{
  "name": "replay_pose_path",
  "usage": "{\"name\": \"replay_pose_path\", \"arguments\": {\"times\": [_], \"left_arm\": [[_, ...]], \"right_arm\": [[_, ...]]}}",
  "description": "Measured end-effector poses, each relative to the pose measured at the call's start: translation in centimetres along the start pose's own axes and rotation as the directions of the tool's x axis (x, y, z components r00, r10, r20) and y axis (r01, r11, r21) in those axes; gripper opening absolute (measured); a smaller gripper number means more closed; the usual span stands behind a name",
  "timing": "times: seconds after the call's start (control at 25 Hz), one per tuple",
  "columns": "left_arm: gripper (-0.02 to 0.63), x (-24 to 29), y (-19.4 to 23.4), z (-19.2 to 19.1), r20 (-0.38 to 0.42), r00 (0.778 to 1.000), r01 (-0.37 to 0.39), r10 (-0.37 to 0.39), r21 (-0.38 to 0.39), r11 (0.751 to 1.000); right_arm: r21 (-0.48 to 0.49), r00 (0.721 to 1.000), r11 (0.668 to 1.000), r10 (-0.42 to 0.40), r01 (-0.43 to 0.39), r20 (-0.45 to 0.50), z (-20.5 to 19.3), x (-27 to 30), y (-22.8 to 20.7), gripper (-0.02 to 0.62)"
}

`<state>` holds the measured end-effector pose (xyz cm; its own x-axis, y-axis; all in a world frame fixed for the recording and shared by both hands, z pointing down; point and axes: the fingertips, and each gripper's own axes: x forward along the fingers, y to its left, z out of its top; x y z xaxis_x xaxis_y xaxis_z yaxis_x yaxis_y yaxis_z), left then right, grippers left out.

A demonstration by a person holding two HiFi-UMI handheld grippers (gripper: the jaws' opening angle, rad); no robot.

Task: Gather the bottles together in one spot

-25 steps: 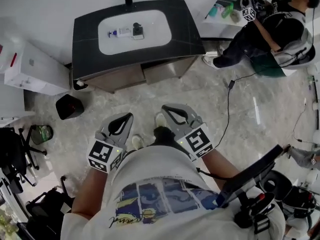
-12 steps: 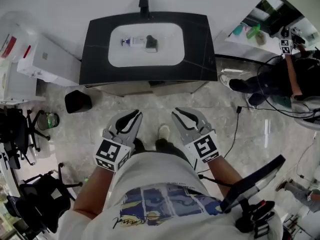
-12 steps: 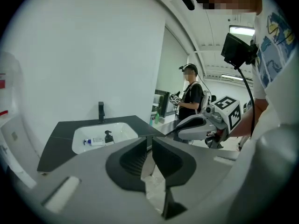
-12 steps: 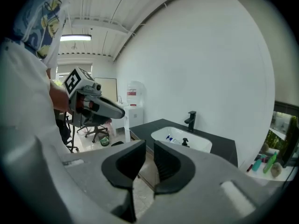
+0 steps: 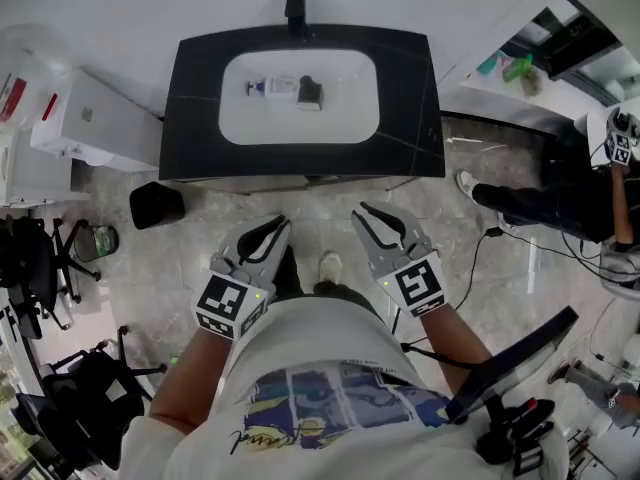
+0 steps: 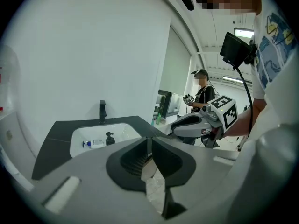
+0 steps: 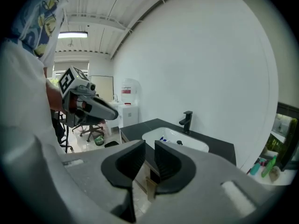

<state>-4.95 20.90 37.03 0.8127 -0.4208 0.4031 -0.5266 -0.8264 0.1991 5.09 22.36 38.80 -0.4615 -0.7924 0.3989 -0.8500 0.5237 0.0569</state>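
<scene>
A white bottle with a blue cap (image 5: 270, 86) lies in the white basin (image 5: 340, 118) of a black counter (image 5: 405, 88). Right beside it stands a dark pump bottle (image 5: 309, 91). Both show small in the left gripper view, white bottle (image 6: 96, 143) and pump bottle (image 6: 110, 138). My left gripper (image 5: 279, 226) hangs over the floor in front of the counter, shut and empty. My right gripper (image 5: 371, 214) is beside it, level with it; its jaws have just been opening and stand slightly open with nothing between them. Both are well short of the bottles.
A black faucet (image 5: 294, 8) stands behind the basin. A black bin (image 5: 155, 204) sits on the floor at the counter's left, with white cabinets (image 5: 95, 118) beyond. Another person (image 5: 600, 208) sits at the right near a shelf with green bottles (image 5: 515, 66). A cable (image 5: 480, 258) crosses the floor.
The counter has come closer and more centred as I moved toward it. Both grippers have advanced with me. The right jaws have parted a little.
</scene>
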Motion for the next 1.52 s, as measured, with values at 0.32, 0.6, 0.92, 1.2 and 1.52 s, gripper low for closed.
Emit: {"name": "replay_pose_path", "arguments": {"times": [0.32, 0.6, 0.92, 1.2, 1.52], "left_arm": [[0.034, 1.7, 6.8, 1.9, -0.006, 0.997, 0.080, -0.080, 0.008, 0.997], [0.034, 2.0, 12.3, 2.4, -0.034, 0.987, 0.156, -0.155, 0.025, 0.987], [0.034, 2.5, 16.7, 2.8, -0.028, 0.991, 0.133, -0.132, 0.017, 0.991], [0.034, 4.1, 18.0, 5.0, -0.021, 0.999, 0.042, -0.042, -0.025, 0.999], [0.034, 6.8, 19.2, 6.8, -0.018, 0.996, -0.085, 0.084, -0.073, 0.994]], "right_arm": [[-0.015, 0.997, 0.997, -0.072, 0.072, -0.039, 2.7, 6.2, -2.3, 0.078], [-0.004, 0.989, 0.993, -0.116, 0.116, -0.090, 3.2, 13.0, -3.9, 0.091], [-0.055, 0.983, 0.993, -0.110, 0.103, -0.147, 2.6, 18.1, -6.0, 0.103], [-0.164, 0.978, 0.986, -0.012, -0.022, -0.207, 0.3, 24.1, -11.0, 0.125], [-0.214, 0.953, 0.964, 0.090, -0.157, -0.290, -3.2, 30.7, -16.1, 0.183]]}}
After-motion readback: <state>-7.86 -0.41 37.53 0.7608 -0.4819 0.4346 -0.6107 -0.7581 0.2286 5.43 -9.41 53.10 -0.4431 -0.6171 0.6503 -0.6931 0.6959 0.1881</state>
